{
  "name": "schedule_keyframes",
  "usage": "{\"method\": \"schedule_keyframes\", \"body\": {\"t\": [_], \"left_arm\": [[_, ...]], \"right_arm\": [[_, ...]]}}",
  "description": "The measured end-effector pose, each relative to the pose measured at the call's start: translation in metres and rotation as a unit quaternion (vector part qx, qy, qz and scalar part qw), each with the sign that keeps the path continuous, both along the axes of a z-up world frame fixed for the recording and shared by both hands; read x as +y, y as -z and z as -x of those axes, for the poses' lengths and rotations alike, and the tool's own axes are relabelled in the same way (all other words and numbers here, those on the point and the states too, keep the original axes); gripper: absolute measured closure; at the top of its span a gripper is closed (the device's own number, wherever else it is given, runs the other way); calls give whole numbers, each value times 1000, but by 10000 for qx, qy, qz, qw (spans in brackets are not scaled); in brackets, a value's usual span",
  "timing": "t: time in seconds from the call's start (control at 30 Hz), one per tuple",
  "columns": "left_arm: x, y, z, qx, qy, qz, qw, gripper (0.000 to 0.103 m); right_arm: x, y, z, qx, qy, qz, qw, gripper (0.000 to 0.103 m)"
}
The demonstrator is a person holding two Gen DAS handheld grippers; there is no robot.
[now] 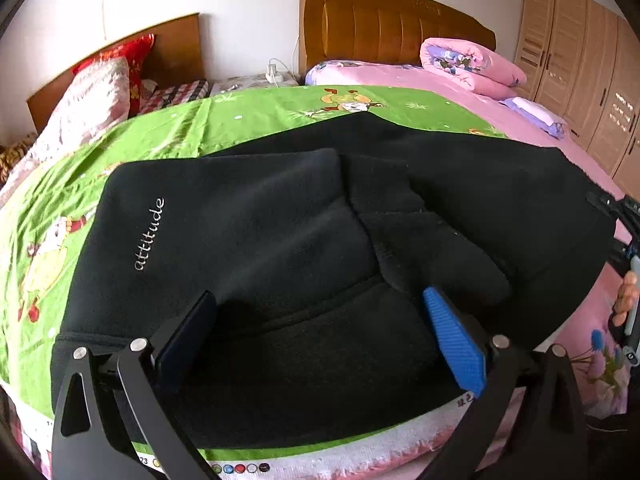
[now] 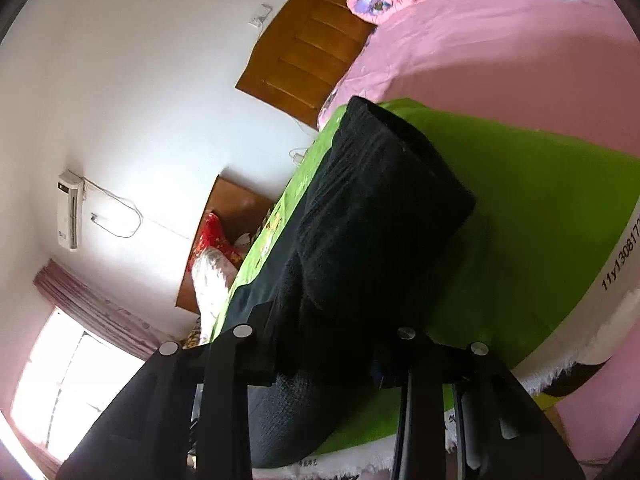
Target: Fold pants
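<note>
1. Left wrist view: black pants (image 1: pixel 280 240) lie on the green sheet (image 1: pixel 248 116) near the bed's front edge, right under the left tongs (image 1: pixel 320 312), which are spread wide, nothing pinched.
2. Right tongs (image 2: pixel 324 364) are pinching a pants fold near that edge.

Home bedroom: beds (image 1: pixel 400 76), wooden headboards (image 1: pixel 384 24), wardrobe (image 1: pixel 580 64).
</note>
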State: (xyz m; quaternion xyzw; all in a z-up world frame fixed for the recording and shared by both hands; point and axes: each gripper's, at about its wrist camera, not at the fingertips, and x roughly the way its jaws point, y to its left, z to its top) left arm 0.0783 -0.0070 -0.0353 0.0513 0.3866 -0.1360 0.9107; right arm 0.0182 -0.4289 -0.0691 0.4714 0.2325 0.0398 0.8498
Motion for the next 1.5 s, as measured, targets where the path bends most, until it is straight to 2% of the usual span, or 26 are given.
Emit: {"method": "schedule_keyframes", "body": {"t": [0.13,0.3,0.4,0.57,0.67,0.7,0.77,0.8,0.83,0.87,0.93,0.97,1.03,1.07,1.1,1.13,1.17,1.2,1.23,1.3,1.33,1.37,1.43,1.5], "left_arm": [[0,2,3,-33,-30,15,10000,1],[2,3,4,-82,-36,70,9999,1],[4,4,4,-95,-21,130,9999,1],[6,5,4,-112,3,202,9997,1],[7,4,4,-110,27,214,9997,1],[12,-1,7,-160,0,339,9993,4],[34,-16,19,-353,-69,822,9960,12],[48,-26,26,-532,-163,987,9936,12],[69,-37,35,-814,-408,1123,9895,12],[90,-45,41,-966,-688,1193,9857,12],[129,-51,45,-1023,-1140,1375,9786,11],[155,-51,48,-1019,-1478,1486,9725,11],[187,-46,51,-931,-1921,1500,9654,11],[198,-42,52,-857,-2072,1464,9635,11],[208,-40,54,-811,-2204,1422,9616,11],[213,-38,57,-787,-2266,1400,9606,11],[217,-36,59,-736,-2251,1406,9613,11],[219,-36,59,-675,-2169,1439,9632,11],[220,-34,61,-628,-2094,1492,9643,11],[219,-32,56,-463,-1825,1833,9649,11],[218,-30,52,-330,-1663,2098,9629,11],[216,-28,49,-206,-1528,2322,9604,11],[213,-25,32,176,-1088,2992,9478,10],[204,-26,19,409,-792,3311,9394,9]], "right_arm": [[7,-12,-4,-119,52,104,9999,71],[23,-38,-15,-206,61,525,9984,73],[49,-66,-24,-354,-34,1009,9943,74],[114,-119,-40,-899,-500,1857,9772,75],[147,-139,-49,-1036,-764,2194,9671,75],[165,-146,-55,-1070,-879,2471,9590,75],[199,-157,-63,-1161,-1164,2841,9446,75],[220,-161,-67,-1224,-1362,3062,9342,75],[248,-163,-70,-1298,-1612,3392,9177,75],[267,-162,-70,-1334,-1777,3595,9063,75],[322,-152,-78,-1383,-2326,4169,8677,75],[348,-144,-80,-1386,-2574,4469,8454,75],[413,-106,-83,-1153,-3265,5327,7722,75],[445,-74,-80,-980,-3634,5850,7184,75],[462,-49,-78,-889,-3798,6238,6773,74],[476,-27,-71,-901,-3788,6670,6352,74],[485,-13,-57,-1283,-3404,7211,5896,74],[487,-11,-53,-1340,-3310,7342,5775,73],[484,-14,-55,-1319,-3329,7295,5827,73],[476,-20,-59,-1308,-3414,7093,6026,73],[476,-21,-58,-1335,-3405,7096,6023,73],[476,-20,-55,-1369,-3384,7124,5994,73],[479,-20,-46,-1471,-3304,7235,5880,72],[490,-16,-30,-1580,-3258,7342,5743,70]]}}
